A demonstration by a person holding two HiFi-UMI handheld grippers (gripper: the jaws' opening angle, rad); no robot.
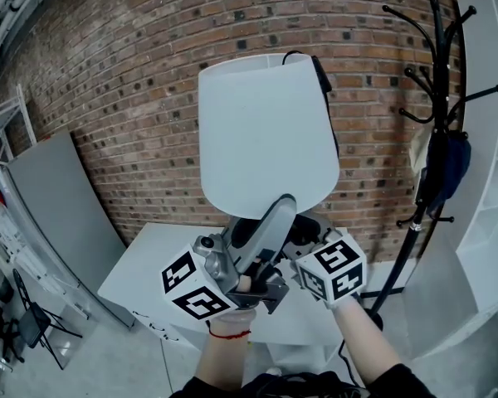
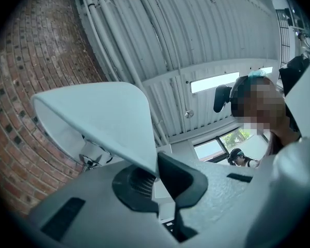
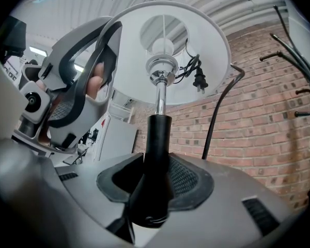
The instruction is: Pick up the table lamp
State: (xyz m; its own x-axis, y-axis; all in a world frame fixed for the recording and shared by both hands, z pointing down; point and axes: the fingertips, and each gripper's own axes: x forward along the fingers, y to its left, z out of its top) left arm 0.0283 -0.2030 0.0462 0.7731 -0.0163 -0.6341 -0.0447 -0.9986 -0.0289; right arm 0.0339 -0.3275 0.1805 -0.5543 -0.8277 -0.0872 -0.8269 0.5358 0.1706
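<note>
The table lamp hangs in the air in front of the brick wall, its white shade (image 1: 266,135) uppermost. My left gripper (image 1: 280,214) reaches up and is shut on the shade's lower rim (image 2: 144,159); the left gripper view shows the rim pinched between the jaws of the left gripper (image 2: 156,173). My right gripper (image 1: 305,232) sits just under the shade, shut on the lamp's black stem (image 3: 156,154). The right gripper (image 3: 152,185) looks up the stem into the shade (image 3: 196,40), where the bulb socket (image 3: 161,66) and the black plug (image 3: 199,79) show. The lamp's foot is hidden.
A white table (image 1: 145,276) stands below against the brick wall (image 1: 108,81). A black coat rack (image 1: 436,123) with a dark bag stands to the right, beside white shelving (image 1: 490,181). A grey panel (image 1: 58,197) leans at left.
</note>
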